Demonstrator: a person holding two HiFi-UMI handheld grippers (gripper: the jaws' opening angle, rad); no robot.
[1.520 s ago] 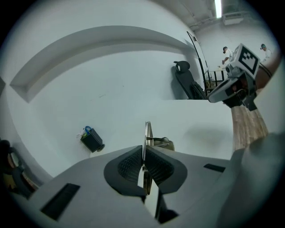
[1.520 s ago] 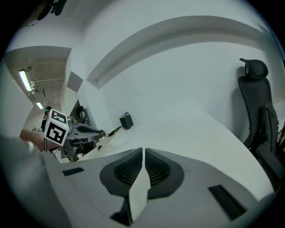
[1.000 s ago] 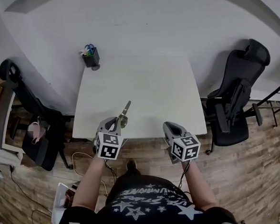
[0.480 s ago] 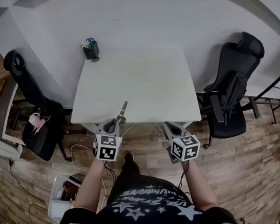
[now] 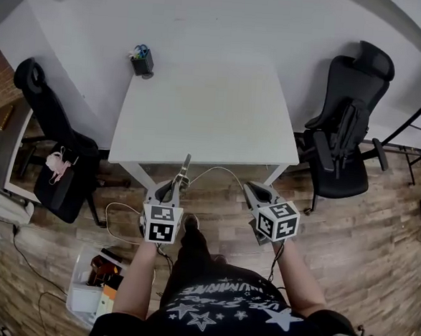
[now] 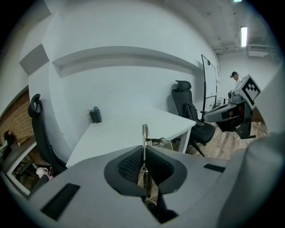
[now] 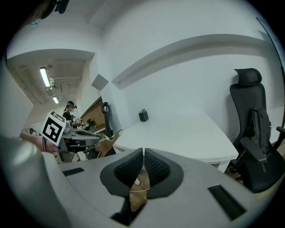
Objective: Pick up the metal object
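A thin metal object (image 5: 184, 170) sticks forward out of my left gripper (image 5: 174, 190), whose jaws are shut on it. In the left gripper view the metal object (image 6: 144, 133) stands on edge between the pads of the left gripper (image 6: 144, 164). My right gripper (image 5: 255, 195) is level with it on the right, shut with nothing in it; its pads meet in the right gripper view (image 7: 143, 167). Both grippers hover over the wooden floor, short of the white table (image 5: 200, 113). From the right gripper view the metal object (image 7: 107, 142) shows at the left.
A black pen holder (image 5: 141, 62) stands at the table's far left corner. Black office chairs flank the table on the right (image 5: 342, 137) and left (image 5: 47, 138). A box of items (image 5: 94, 285) and a cable (image 5: 210, 172) lie on the floor.
Both grippers and the person have drawn back from the table, which now lies farther ahead. The grippers were over its front edge and are now over the floor. The left one still holds the metal object.
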